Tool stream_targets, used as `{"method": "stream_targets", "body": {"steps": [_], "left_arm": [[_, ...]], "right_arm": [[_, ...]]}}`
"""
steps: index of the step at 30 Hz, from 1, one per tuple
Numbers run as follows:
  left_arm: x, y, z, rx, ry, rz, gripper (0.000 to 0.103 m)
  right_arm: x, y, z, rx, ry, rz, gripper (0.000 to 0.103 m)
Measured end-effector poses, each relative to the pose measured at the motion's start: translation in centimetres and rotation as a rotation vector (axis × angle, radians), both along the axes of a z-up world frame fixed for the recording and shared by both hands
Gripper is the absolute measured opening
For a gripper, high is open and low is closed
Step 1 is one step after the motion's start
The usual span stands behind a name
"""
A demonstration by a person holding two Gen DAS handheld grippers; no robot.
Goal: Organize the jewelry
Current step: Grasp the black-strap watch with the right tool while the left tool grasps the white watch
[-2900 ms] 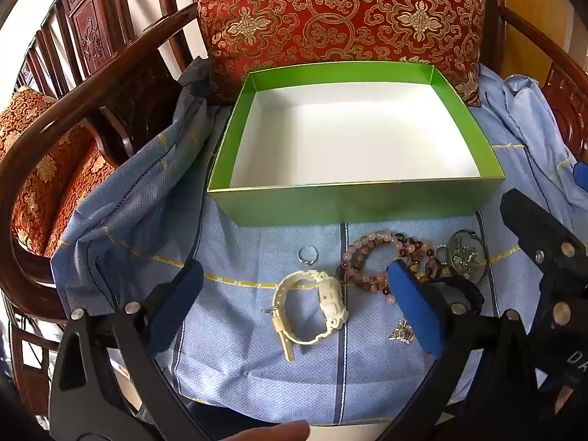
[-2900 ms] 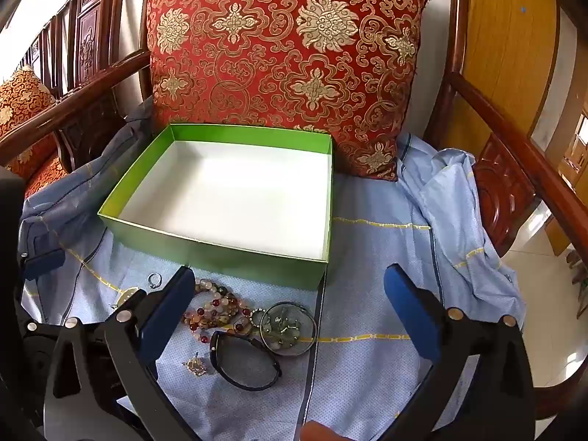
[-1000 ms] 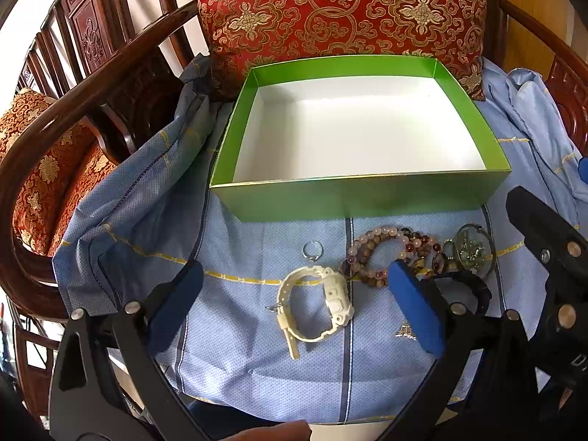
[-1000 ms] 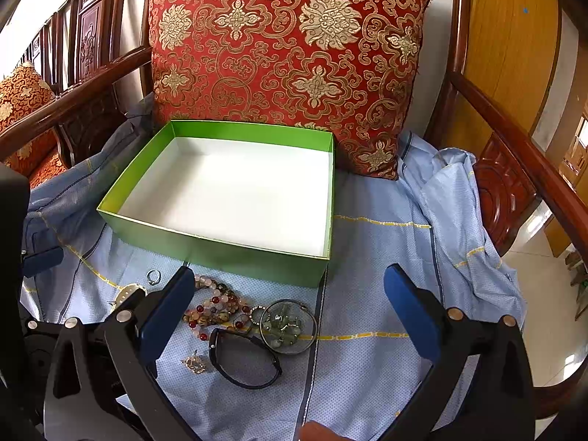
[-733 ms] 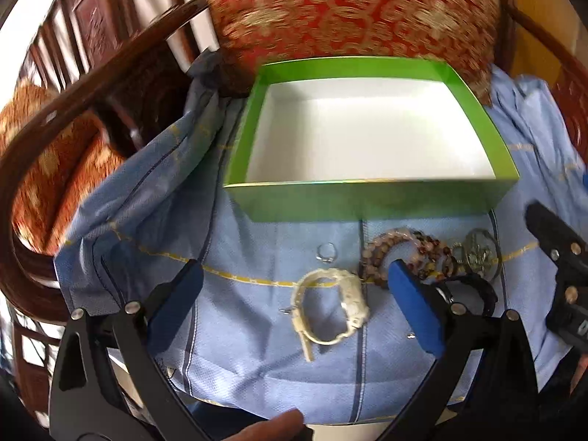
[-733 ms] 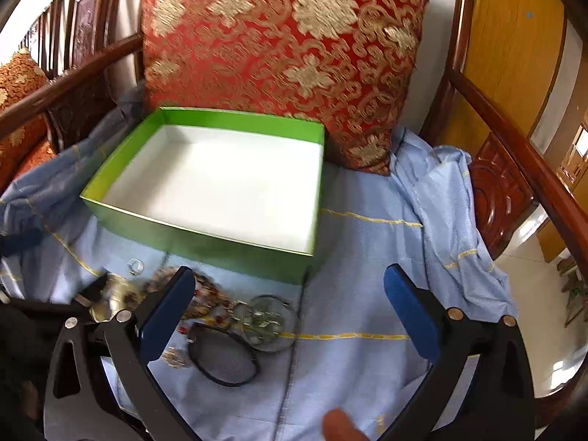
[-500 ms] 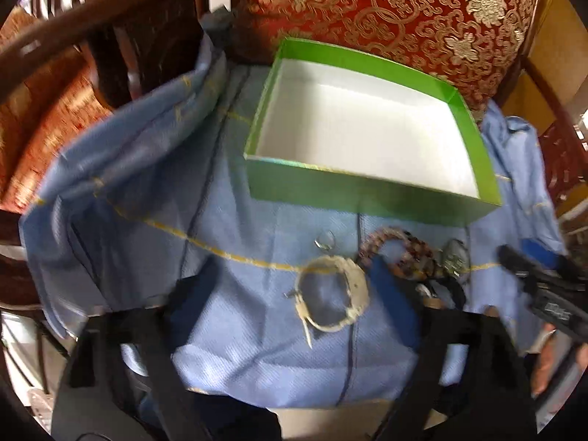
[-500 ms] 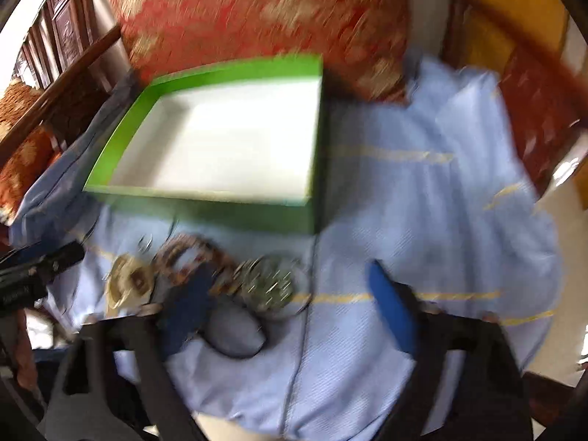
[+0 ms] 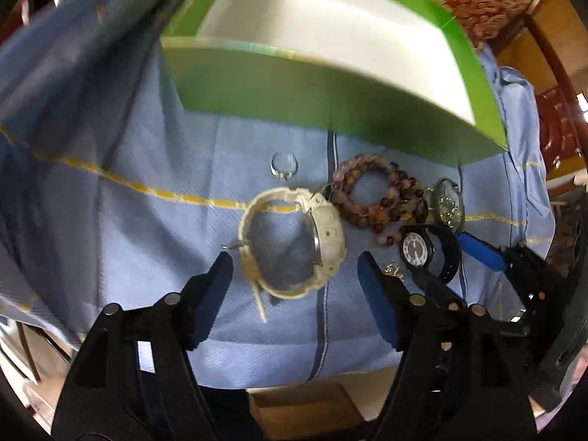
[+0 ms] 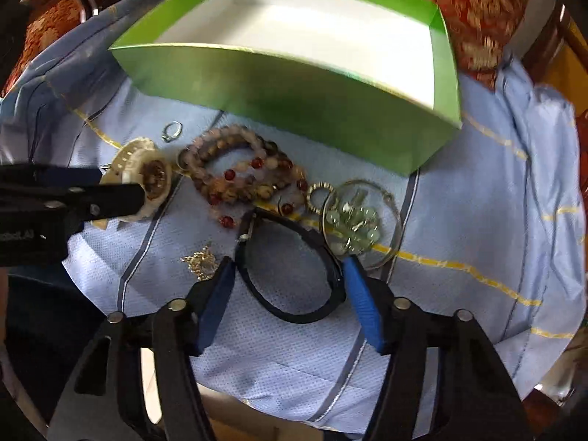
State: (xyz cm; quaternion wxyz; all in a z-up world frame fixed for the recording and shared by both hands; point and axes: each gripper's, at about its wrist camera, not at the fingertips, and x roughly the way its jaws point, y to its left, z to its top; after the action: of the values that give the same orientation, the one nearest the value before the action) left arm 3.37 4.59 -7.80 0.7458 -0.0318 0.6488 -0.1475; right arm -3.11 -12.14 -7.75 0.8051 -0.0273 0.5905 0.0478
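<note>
On the blue cloth [image 9: 128, 242] a white watch [image 9: 323, 235] lies between the fingertips of my left gripper [image 9: 294, 268]. Its jaws are opening and the pads stand clear of the watch. My right gripper [image 10: 290, 272] straddles a black watch [image 10: 294, 318]. Its jaws are closing, and the blue pads [image 10: 362, 305] sit just outside the strap without visibly pressing it. Beaded bracelets [image 10: 239, 172], a small ring [image 10: 172, 130], a green-bead bangle [image 10: 356, 220] and a gold charm [image 10: 200, 259] lie around them. The green box [image 10: 275, 84] stands open behind the jewelry.
A red and gold cushion [image 10: 477, 7] leans behind the box. Dark wooden chair arms [image 9: 551, 58] rise on both sides. The cloth hangs over the seat's front edge, with a brown floor below. My left gripper's finger [image 10: 73, 198] reaches in beside the white watch [image 10: 147, 176].
Both grippers have tipped downward and dropped close to the cloth. Their jaws have narrowed from wide. The left now frames the white watch, the right the black watch.
</note>
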Motion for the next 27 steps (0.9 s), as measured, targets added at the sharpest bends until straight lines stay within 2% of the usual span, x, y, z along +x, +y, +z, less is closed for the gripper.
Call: {"method": "stream_targets", "body": {"steps": [3,5,6,7,10,15,19,20,21,24,27], "left_arm": [[0.0,-0.6,-0.4,0.038,-0.019,-0.001,0.069],[-0.2,-1.0,-0.5,0.04,-0.026,-0.007,0.058],[-0.3,-1.2,-0.5,0.043,-0.034,-0.009,0.058],[-0.4,-1.4,-0.4,0.044,-0.043,-0.01,0.057],[-0.6,-1.6,0.2,0.032,-0.062,-0.014,0.057],[-0.7,-1.0,1.6,0.014,-0.115,-0.011,0.057],[-0.4,-0.6,2.2,0.004,-0.134,0.008,0.057],[-0.4,-0.5,2.4,-0.002,-0.139,0.014,0.057],[-0.5,-0.2,2.6,-0.008,-0.143,0.017,0.057],[-0.8,0.2,3.1,-0.021,-0.157,0.017,0.057],[-1.0,0.3,2.7,0.002,-0.145,0.011,0.057]], "right_arm": [[0.0,-0.4,-0.4,0.022,0.015,-0.021,0.066],[-0.3,-0.1,-0.3,0.009,0.003,-0.016,0.066],[-0.2,-0.1,-0.2,0.004,0.001,-0.013,0.065],[0.0,0.0,-0.4,0.005,-0.007,-0.008,0.054],[-0.2,0.7,-0.5,0.005,-0.037,0.003,0.036],[-0.6,0.4,0.5,0.036,-0.065,-0.007,0.034],[-0.9,-0.9,3.5,0.073,-0.116,-0.03,0.033],[-0.8,-1.5,4.4,0.09,-0.136,-0.036,0.024],[-0.5,-2.0,5.0,0.11,-0.149,-0.04,0.01],[-0.5,-2.9,5.9,0.136,-0.166,-0.064,0.01],[0.1,-3.2,4.5,0.136,-0.128,-0.08,0.012]]}}
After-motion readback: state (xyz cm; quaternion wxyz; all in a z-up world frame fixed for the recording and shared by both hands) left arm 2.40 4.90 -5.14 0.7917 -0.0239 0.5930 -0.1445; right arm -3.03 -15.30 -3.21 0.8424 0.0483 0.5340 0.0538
